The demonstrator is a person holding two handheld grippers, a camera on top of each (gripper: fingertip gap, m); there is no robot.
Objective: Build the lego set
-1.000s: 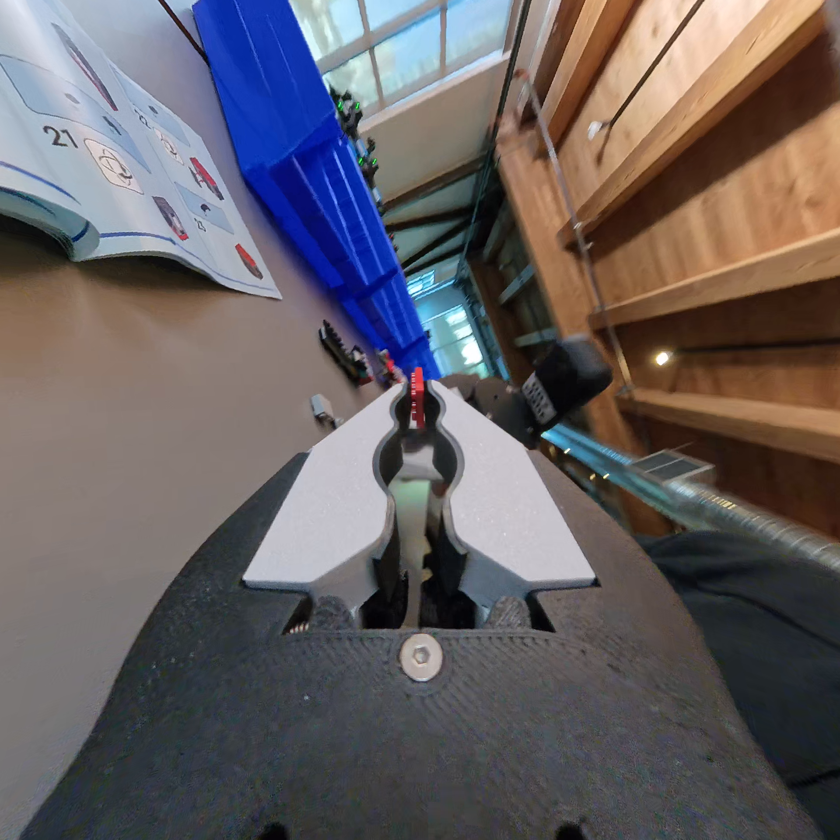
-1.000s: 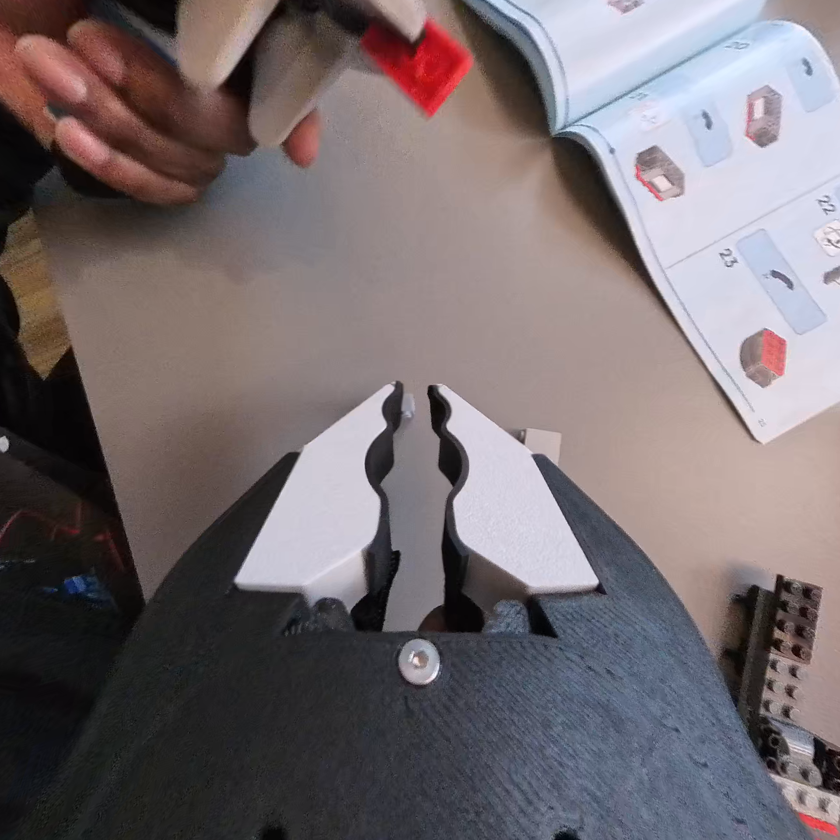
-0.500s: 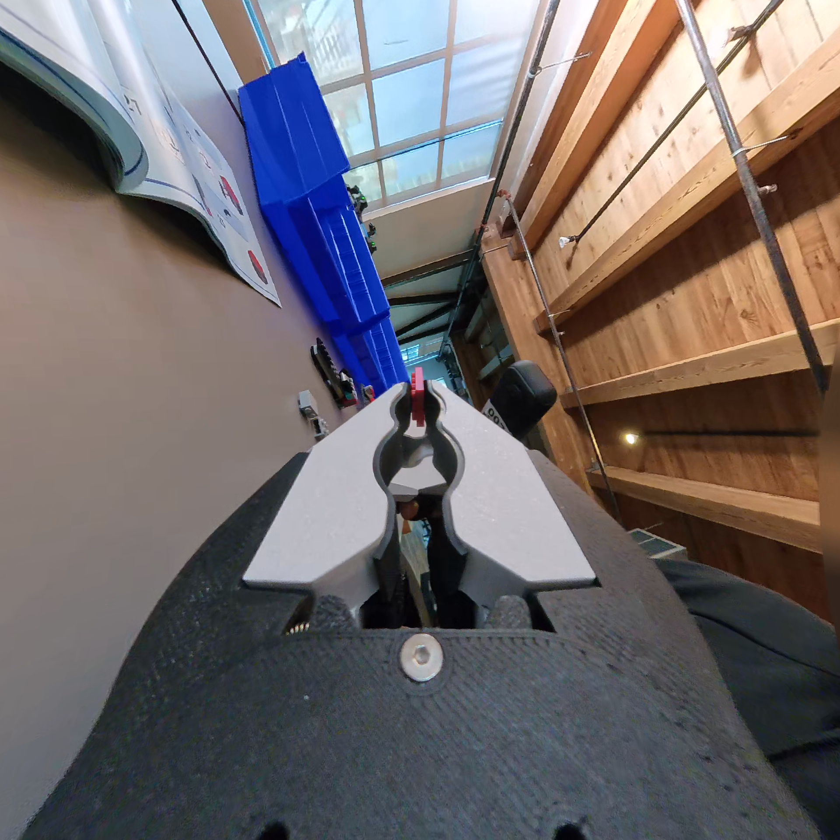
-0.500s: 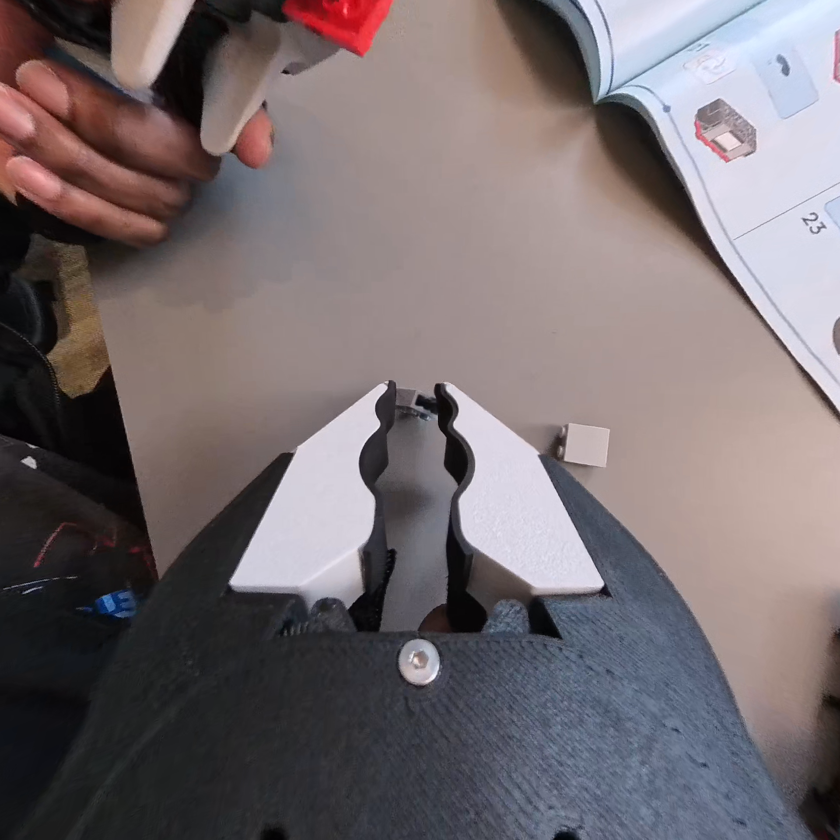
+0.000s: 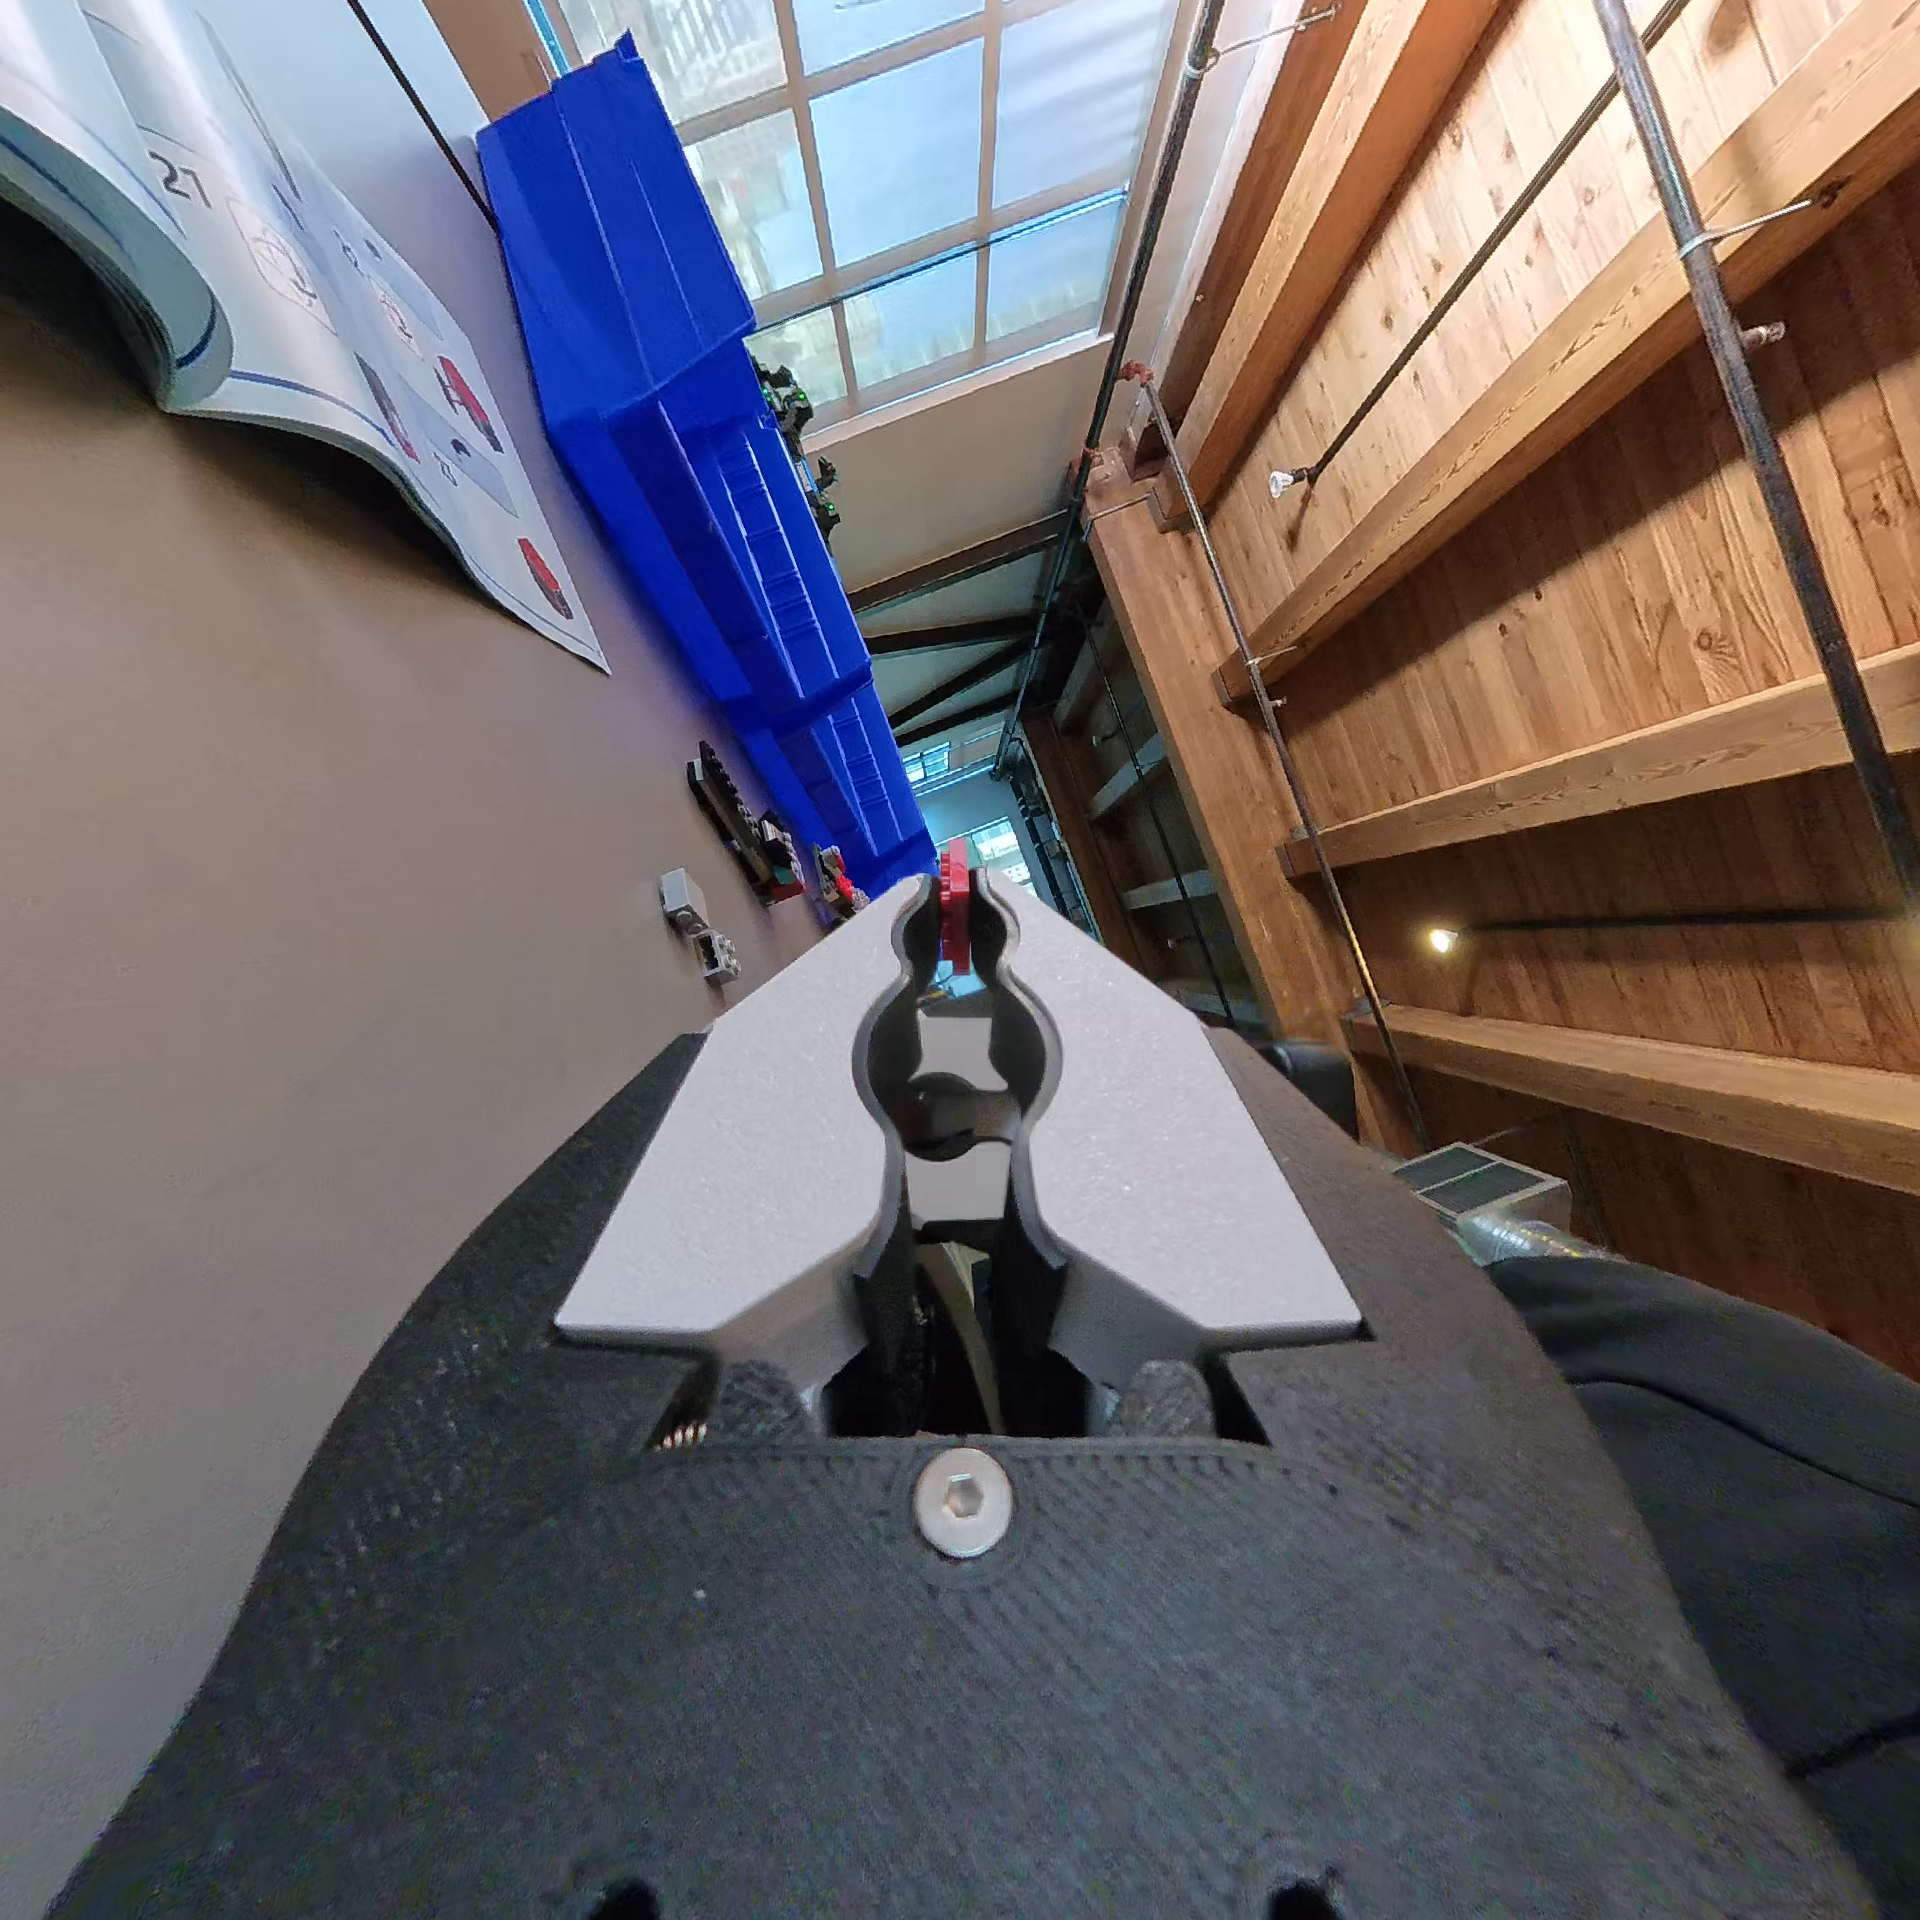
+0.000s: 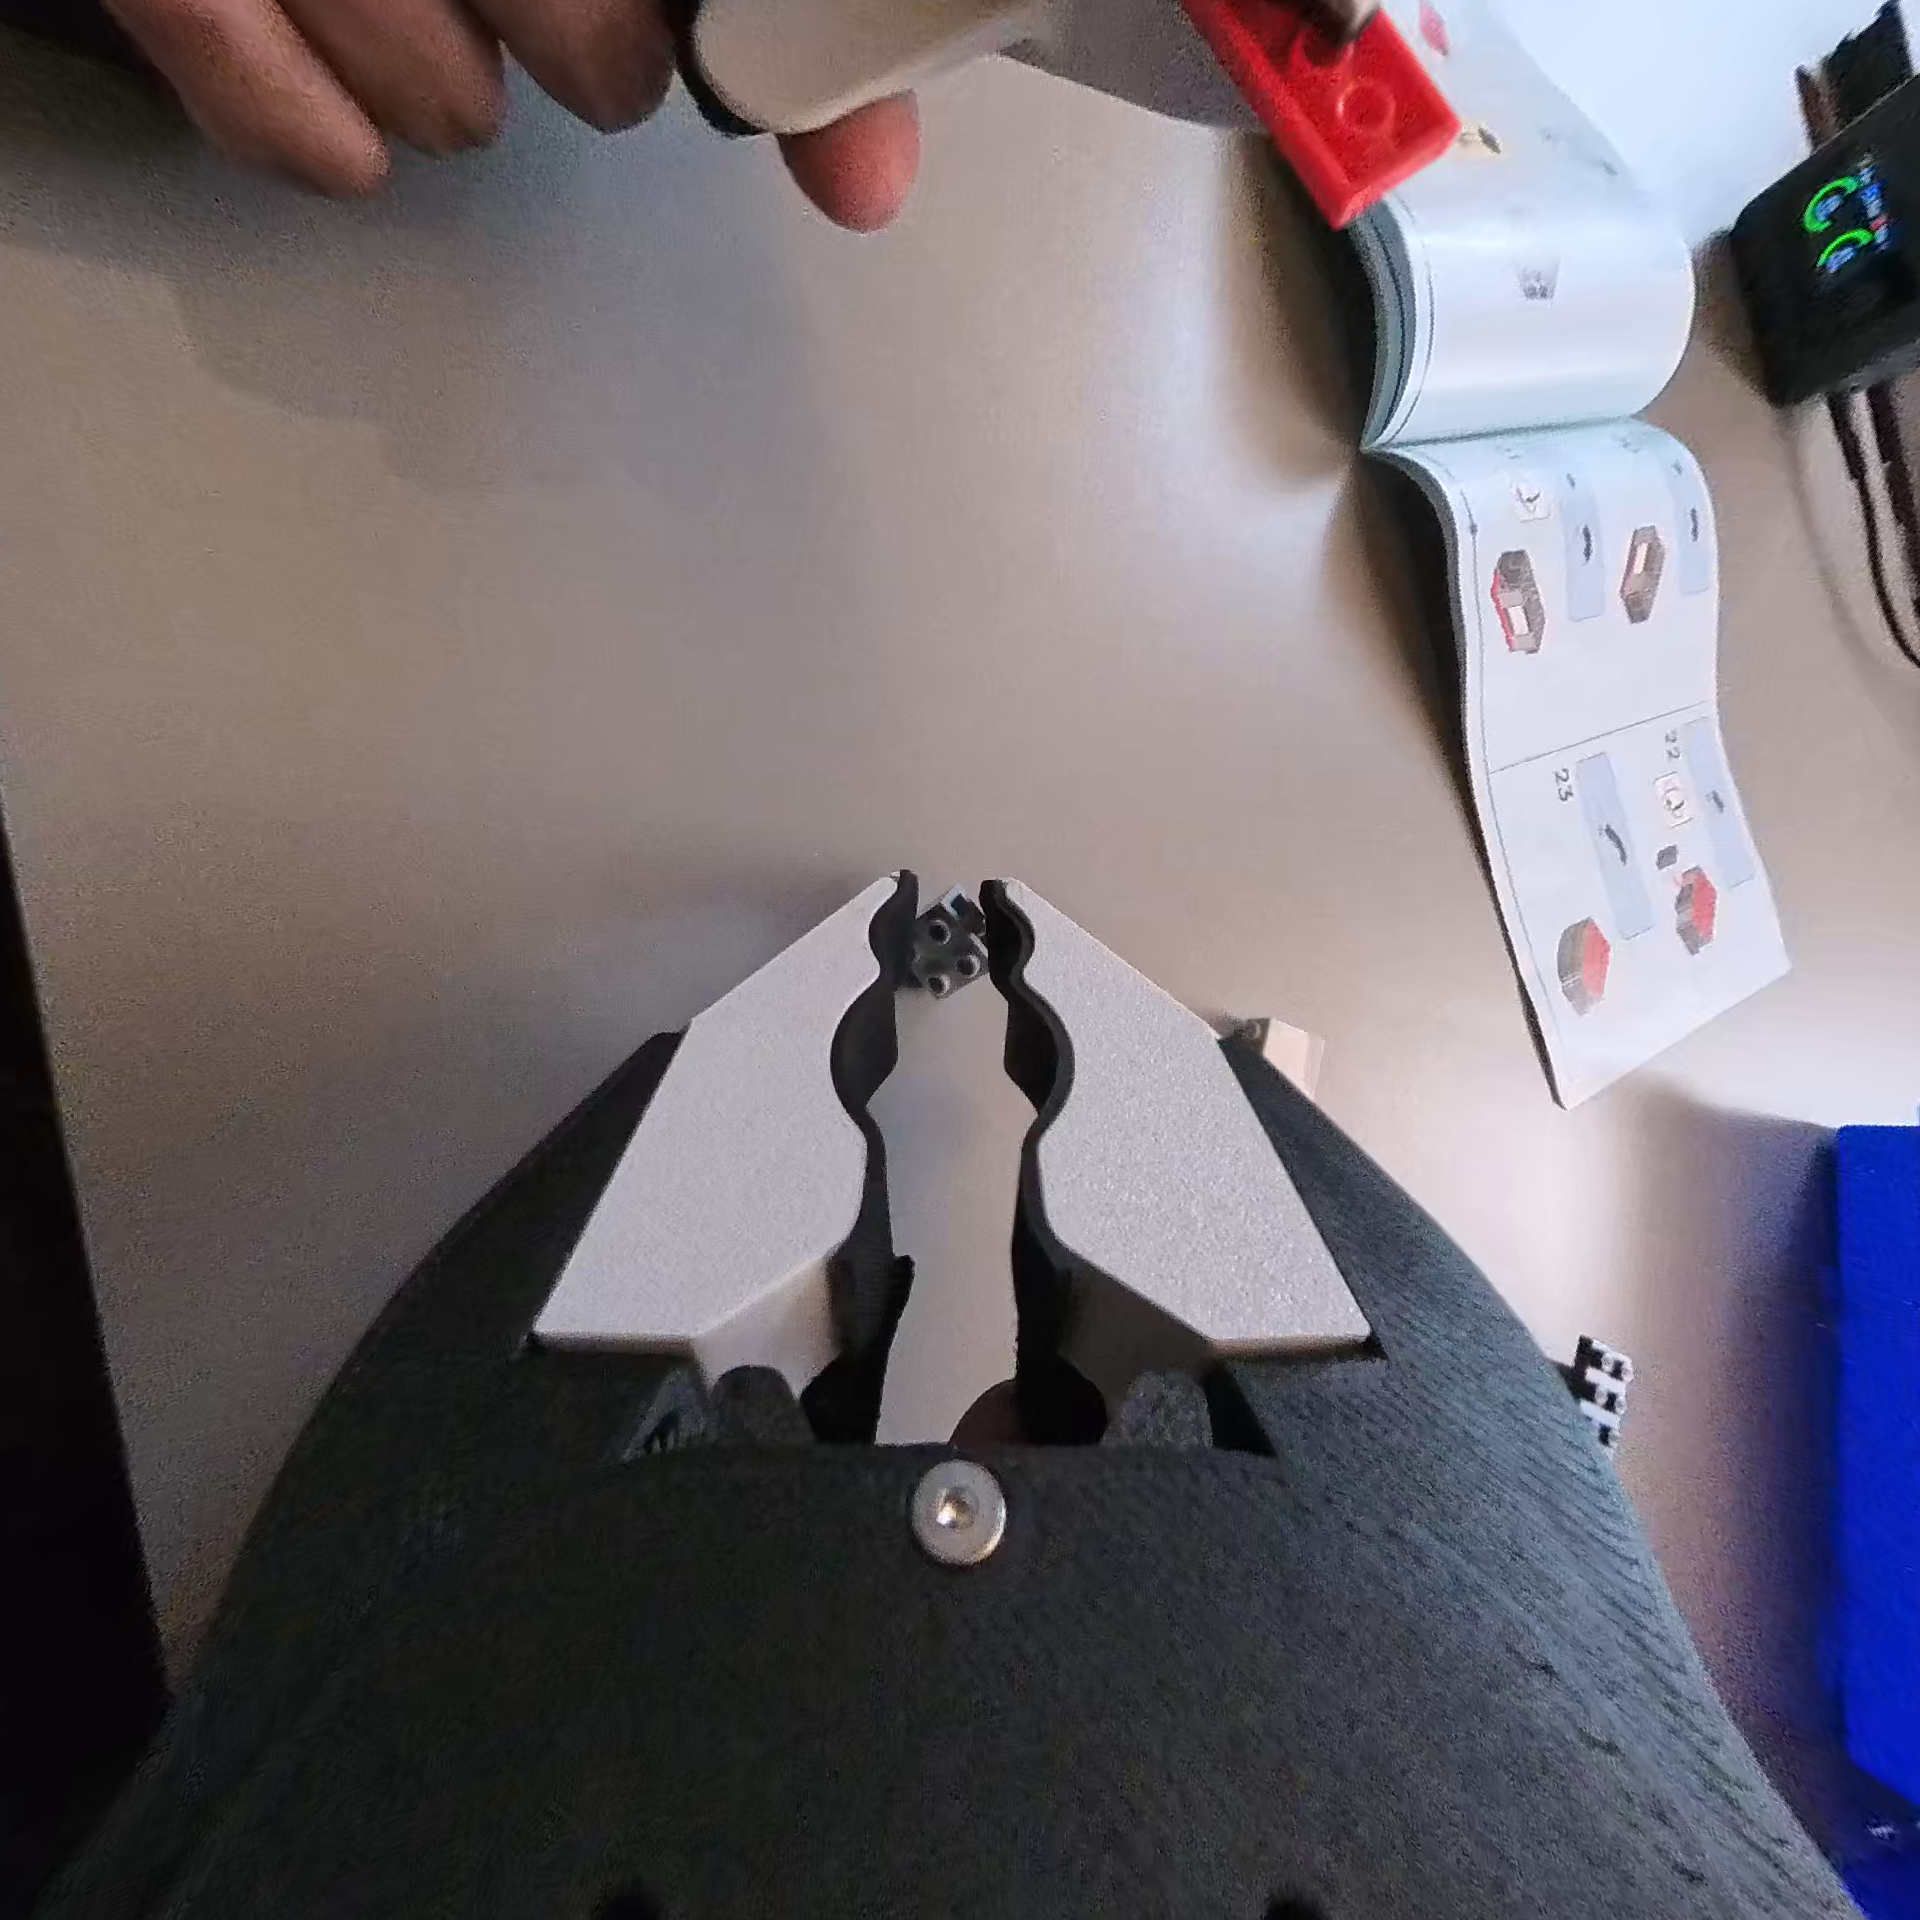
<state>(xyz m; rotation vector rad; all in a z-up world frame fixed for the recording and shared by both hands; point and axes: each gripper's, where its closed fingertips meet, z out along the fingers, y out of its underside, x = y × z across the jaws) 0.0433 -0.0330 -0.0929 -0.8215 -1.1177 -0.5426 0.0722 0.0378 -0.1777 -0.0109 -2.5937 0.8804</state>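
Right wrist view: left tool (image 6: 1226, 62) cropped, clamping red plate (image 6: 1340, 104).

A plain grey-brown table (image 6: 623, 582) carries an open instruction booklet (image 6: 1590, 665), blue bins (image 5: 665, 416), a dark device (image 6: 1834, 270), two small grey bricks (image 5: 698, 928) and, perhaps, partly built models (image 5: 743, 826).

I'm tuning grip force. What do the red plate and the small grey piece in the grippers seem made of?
Red plate: apparently hard glossy plastic, with a moulded stud and sheen. Small grey piece: likely the same moulded plastic, studs visible; its finish is too small to judge.
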